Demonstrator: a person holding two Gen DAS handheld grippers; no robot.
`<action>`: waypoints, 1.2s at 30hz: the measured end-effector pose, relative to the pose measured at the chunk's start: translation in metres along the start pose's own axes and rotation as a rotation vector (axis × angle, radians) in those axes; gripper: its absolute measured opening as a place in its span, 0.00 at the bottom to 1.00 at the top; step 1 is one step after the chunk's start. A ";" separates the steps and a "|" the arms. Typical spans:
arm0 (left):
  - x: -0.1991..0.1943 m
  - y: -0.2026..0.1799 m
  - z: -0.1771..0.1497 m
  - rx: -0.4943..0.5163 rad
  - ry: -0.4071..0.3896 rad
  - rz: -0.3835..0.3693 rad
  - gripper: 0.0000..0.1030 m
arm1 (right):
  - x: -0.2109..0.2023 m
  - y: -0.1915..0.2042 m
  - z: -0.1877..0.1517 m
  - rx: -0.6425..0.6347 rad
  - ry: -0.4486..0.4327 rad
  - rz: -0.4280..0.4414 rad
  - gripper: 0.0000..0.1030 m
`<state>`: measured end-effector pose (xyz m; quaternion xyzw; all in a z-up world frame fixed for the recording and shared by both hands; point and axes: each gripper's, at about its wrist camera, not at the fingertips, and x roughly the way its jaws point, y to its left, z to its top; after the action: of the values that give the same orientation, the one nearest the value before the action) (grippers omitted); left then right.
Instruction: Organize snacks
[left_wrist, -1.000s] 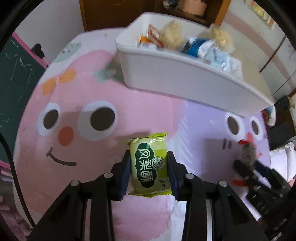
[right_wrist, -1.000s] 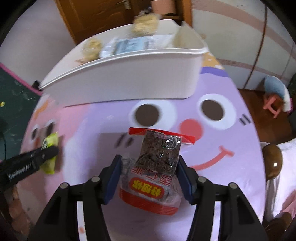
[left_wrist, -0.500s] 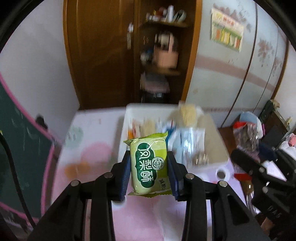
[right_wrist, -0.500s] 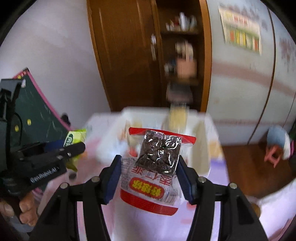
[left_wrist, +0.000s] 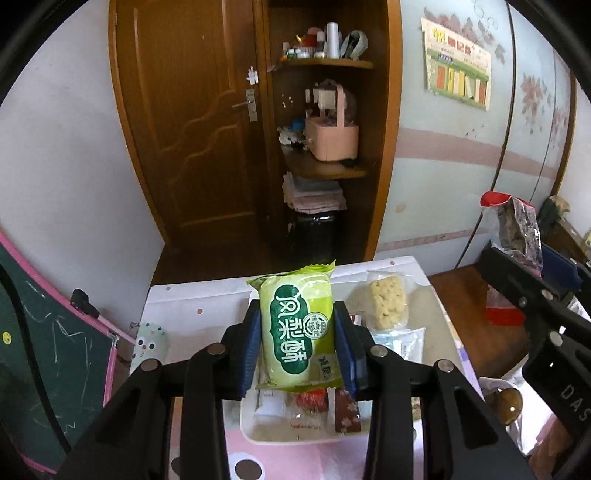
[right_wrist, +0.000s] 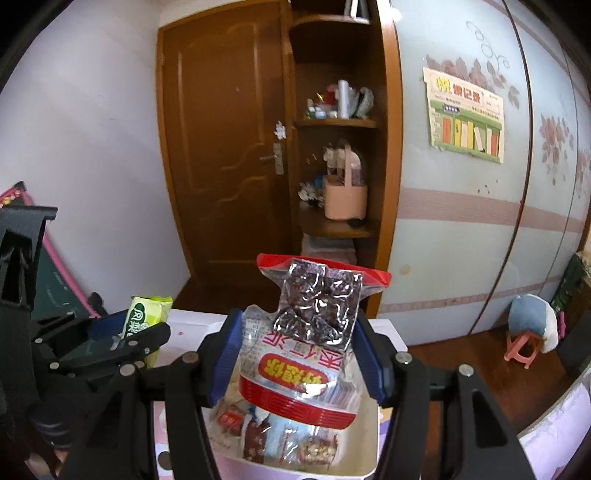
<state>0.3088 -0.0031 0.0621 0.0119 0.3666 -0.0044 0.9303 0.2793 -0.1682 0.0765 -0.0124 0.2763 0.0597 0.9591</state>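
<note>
Left gripper (left_wrist: 297, 343) is clamping a green snack pack (left_wrist: 297, 328) upright between its blue pads, centre of the left view; the pack is sitting directly above the near end of the white bin (left_wrist: 295, 437). Right gripper (right_wrist: 295, 354) is pinching a clear red-trimmed bag (right_wrist: 303, 354) with a dark foil packet at its top, lower centre of the right view, hanging over the same bin (right_wrist: 365, 469). Loose wrapped snacks (left_wrist: 388, 308) are lying inside the bin beyond the grippers. Bin is resting on the pink-patterned desk (left_wrist: 288, 461). Farther back, a brown door (left_wrist: 192, 122) and shelves (left_wrist: 325, 166) are filling the upper frame.
</note>
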 end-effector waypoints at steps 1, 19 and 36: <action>0.010 -0.002 0.000 0.006 0.012 0.000 0.34 | 0.009 -0.002 0.000 0.001 0.012 -0.003 0.56; 0.136 -0.012 -0.046 0.048 0.219 0.004 0.65 | 0.118 -0.004 -0.073 -0.017 0.312 -0.022 0.63; 0.147 0.017 -0.066 -0.004 0.276 0.001 0.92 | 0.145 -0.010 -0.094 0.035 0.425 -0.031 0.68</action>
<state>0.3722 0.0153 -0.0860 0.0105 0.4911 -0.0017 0.8711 0.3529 -0.1679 -0.0804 -0.0122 0.4732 0.0362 0.8801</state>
